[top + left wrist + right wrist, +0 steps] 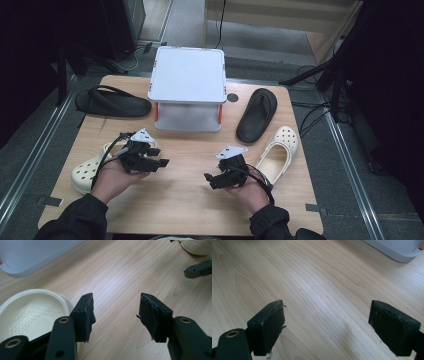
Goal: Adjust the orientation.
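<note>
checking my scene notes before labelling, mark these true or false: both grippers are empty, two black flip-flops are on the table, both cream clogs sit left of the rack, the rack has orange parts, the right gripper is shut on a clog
1. Both grippers are empty: true. The left gripper and right gripper stand open over bare table.
2. Two black flip-flops lie on the table: true, the left flip-flop and the right flip-flop.
3. Both cream clogs sit left of the rack: false. The left clog does, but the right clog lies right of the white rack.
4. The rack has orange parts: true.
5. The right gripper is shut on a clog: false, nothing is between its jaws.
</note>
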A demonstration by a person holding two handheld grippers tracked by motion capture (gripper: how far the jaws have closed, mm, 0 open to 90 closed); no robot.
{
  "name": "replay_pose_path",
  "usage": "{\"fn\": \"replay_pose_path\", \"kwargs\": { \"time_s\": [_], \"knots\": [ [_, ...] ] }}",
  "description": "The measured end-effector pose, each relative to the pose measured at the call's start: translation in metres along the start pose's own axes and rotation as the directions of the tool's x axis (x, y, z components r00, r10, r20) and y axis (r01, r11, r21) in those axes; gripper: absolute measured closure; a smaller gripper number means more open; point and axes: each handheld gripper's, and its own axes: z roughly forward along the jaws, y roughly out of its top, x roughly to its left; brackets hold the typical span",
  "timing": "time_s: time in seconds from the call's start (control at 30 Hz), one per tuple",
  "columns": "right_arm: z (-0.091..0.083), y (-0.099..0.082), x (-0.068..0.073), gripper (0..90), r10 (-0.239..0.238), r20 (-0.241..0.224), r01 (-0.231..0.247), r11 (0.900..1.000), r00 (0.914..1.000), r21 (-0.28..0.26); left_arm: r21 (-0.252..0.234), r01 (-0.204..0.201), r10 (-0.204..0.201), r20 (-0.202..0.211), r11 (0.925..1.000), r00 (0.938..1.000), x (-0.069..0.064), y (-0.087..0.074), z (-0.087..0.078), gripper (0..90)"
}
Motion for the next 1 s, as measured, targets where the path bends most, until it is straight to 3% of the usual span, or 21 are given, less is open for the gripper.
{"fn": "replay_pose_path", "kwargs": {
  "time_s": [0.2, 0.43, 0.5, 0.67, 0.87, 1.0],
  "knots": [
    [-0.003, 0.000, 0.001, 13.8, -0.010, -0.050, 0.008, 0.9996, 0.9987, -0.027, 0.004, -0.004, 0.004, -0.035, 1.0000, 0.9994, 0.000, 0.000, 0.003, 46.2],
    [-0.008, 0.003, 0.004, 13.4, 0.018, -0.057, -0.020, 0.9986, 0.9982, -0.048, 0.004, 0.005, -0.005, -0.032, 1.0000, 0.9995, 0.001, 0.000, 0.002, 45.4],
    [-0.011, 0.003, 0.004, 24.9, -0.001, -0.050, -0.002, 0.9983, 0.9987, -0.058, 0.011, 0.006, -0.006, -0.026, 0.9999, 0.9996, 0.001, 0.001, 0.001, 45.4],
    [-0.015, 0.003, 0.001, 36.7, -0.009, -0.048, 0.005, 0.9963, 0.9988, -0.086, 0.012, -0.008, 0.008, -0.018, 0.9999, 0.9998, -0.002, 0.007, -0.002, 44.4],
    [-0.014, 0.001, 0.000, 40.1, -0.022, -0.048, 0.018, 0.9971, 0.9986, -0.074, 0.008, 0.007, -0.007, -0.013, 0.9999, 0.9999, 0.002, 0.007, -0.007, 44.0],
    [-0.013, 0.002, 0.001, 45.7, -0.035, -0.095, 0.027, 0.9962, 0.9948, -0.083, 0.001, 0.016, -0.016, -0.013, 0.9999, 0.9998, 0.006, 0.007, -0.014, 43.9]
  ]
}}
